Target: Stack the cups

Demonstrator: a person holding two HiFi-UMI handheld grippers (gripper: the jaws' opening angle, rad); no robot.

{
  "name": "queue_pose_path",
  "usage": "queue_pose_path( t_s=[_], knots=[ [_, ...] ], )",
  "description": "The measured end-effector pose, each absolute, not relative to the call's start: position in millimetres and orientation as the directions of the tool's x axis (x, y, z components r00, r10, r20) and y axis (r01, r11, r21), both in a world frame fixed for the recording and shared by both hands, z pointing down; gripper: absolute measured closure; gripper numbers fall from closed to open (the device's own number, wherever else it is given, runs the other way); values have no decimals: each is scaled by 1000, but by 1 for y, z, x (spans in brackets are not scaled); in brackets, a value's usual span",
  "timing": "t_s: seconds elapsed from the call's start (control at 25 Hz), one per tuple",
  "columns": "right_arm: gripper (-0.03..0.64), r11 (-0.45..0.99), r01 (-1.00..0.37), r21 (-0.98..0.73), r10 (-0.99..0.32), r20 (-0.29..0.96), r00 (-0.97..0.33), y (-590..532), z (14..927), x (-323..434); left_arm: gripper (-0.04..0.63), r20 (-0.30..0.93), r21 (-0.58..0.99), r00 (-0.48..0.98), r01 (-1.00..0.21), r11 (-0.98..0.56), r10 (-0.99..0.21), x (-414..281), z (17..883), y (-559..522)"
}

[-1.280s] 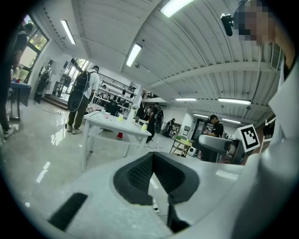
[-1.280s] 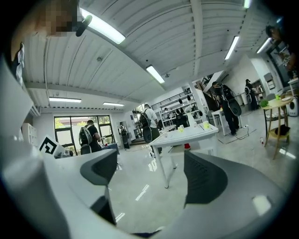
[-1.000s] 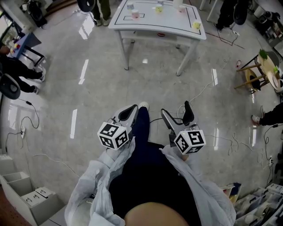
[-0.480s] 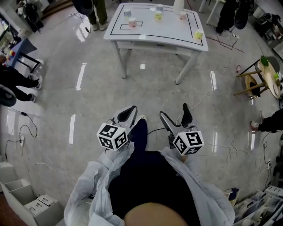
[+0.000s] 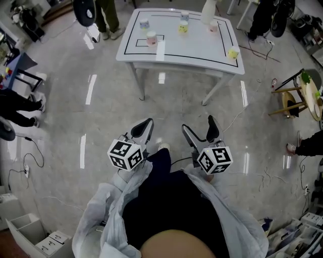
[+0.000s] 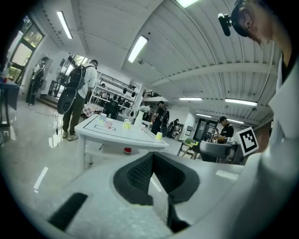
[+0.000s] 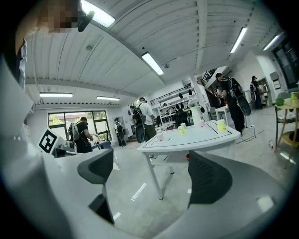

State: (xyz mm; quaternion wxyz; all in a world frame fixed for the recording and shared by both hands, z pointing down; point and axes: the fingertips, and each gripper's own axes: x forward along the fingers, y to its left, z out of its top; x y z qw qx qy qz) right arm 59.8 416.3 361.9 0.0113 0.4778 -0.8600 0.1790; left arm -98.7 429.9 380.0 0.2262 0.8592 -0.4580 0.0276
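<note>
Several small cups stand on the white table (image 5: 192,48), which is well ahead of both grippers: a pink cup (image 5: 151,38), a yellow cup (image 5: 182,27), and another yellow cup (image 5: 232,52) at the right edge. A tall white jug (image 5: 208,11) is at the table's back. My left gripper (image 5: 143,129) hangs over the floor, jaws together with nothing between them (image 6: 153,158). Beside it, my right gripper (image 5: 201,132) is open and empty (image 7: 152,175). The right gripper view shows the table (image 7: 187,138) and the edge yellow cup (image 7: 221,125).
Someone stands at the table's far left corner (image 5: 108,15) and another at its far right (image 5: 262,15). A wooden stool (image 5: 292,88) stands to the right. Cables (image 5: 30,146) lie on the shiny floor. Open boxes (image 5: 30,232) sit at the lower left.
The table has come closer and sits lower in the head view. Both grippers keep the same pose in front of the body: left shut, right open.
</note>
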Motion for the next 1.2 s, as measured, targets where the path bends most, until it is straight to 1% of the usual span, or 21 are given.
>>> queue_pose_path(
  t_s=[0.28, 0.52, 0.92, 1.2],
  knots=[
    [115, 466, -835, -293, -830, 180, -527, 355, 363, 43, 598, 238, 357, 601, -785, -506, -763, -116, 380, 367],
    [115, 459, -837, -297, -828, 199, -525, 331, 365, 38, 598, 249, 375, 609, -778, -505, -753, -120, 385, 345],
    [115, 462, -832, -307, -813, 230, -536, 291, 378, 38, 598, 264, 388, 607, -778, -494, -749, -116, 399, 304],
    [115, 477, -824, -306, -803, 230, -550, 222, 378, 48, 598, 266, 386, 599, -784, -486, -755, -104, 399, 239]
  ],
)
